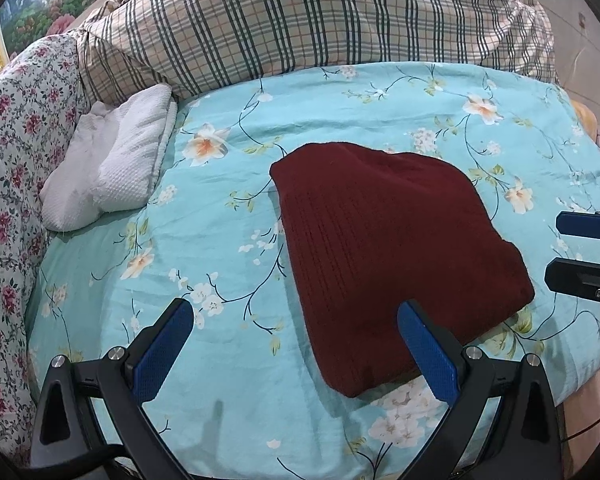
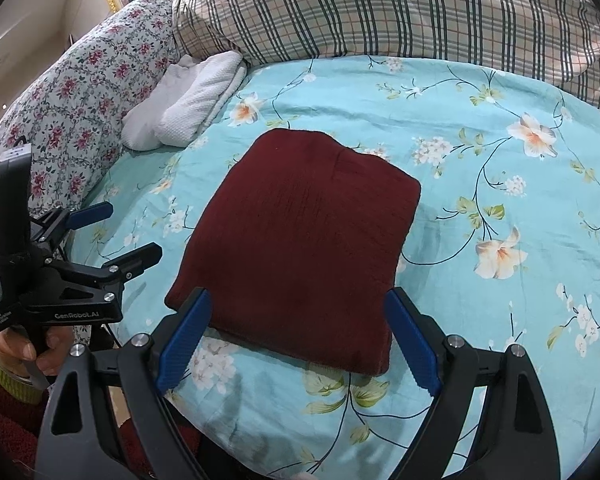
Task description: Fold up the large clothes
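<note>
Maroon knit folded, both tools free

Dark red knitted garment (image 2: 300, 248) lies as a compact folded rectangle on the turquoise floral bed sheet (image 2: 500, 160). Left hand-held gripper (image 1: 296, 352) and right hand-held gripper (image 2: 298, 336) both spread apart, holding nothing. Risk: a finger snagging the near edge could unroll the layers.

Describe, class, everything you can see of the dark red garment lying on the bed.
The dark red garment is a knitted piece with faint ribbed lines, folded into a thick, roughly rectangular bundle with rounded corners. It lies flat on the turquoise floral sheet, touching only that. Neither the left hand-held gripper nor the right hand-held gripper grips it; both are open near its closest edge. No sleeves or collar show.
</note>
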`<state>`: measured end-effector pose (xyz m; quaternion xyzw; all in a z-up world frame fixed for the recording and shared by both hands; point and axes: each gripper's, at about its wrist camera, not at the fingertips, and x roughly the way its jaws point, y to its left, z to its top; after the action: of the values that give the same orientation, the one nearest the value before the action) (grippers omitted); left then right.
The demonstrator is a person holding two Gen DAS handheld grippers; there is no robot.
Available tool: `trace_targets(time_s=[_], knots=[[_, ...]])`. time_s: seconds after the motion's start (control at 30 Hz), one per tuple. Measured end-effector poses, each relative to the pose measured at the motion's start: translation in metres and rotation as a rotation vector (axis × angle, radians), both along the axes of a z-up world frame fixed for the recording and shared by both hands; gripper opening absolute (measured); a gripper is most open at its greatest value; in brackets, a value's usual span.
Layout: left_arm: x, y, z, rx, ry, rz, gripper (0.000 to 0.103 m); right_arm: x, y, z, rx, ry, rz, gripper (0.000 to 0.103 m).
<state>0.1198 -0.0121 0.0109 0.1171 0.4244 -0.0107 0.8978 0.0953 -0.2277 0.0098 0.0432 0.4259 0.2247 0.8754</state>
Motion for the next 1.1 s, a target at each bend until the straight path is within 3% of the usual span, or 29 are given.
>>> trace_targets(time_s=[1.1], knots=[[0.026, -0.005, -0.010, 0.006, 0.006, 0.018, 0.102, 0.030, -0.014, -0.012, 0.027, 0.029, -0.021, 0.088]])
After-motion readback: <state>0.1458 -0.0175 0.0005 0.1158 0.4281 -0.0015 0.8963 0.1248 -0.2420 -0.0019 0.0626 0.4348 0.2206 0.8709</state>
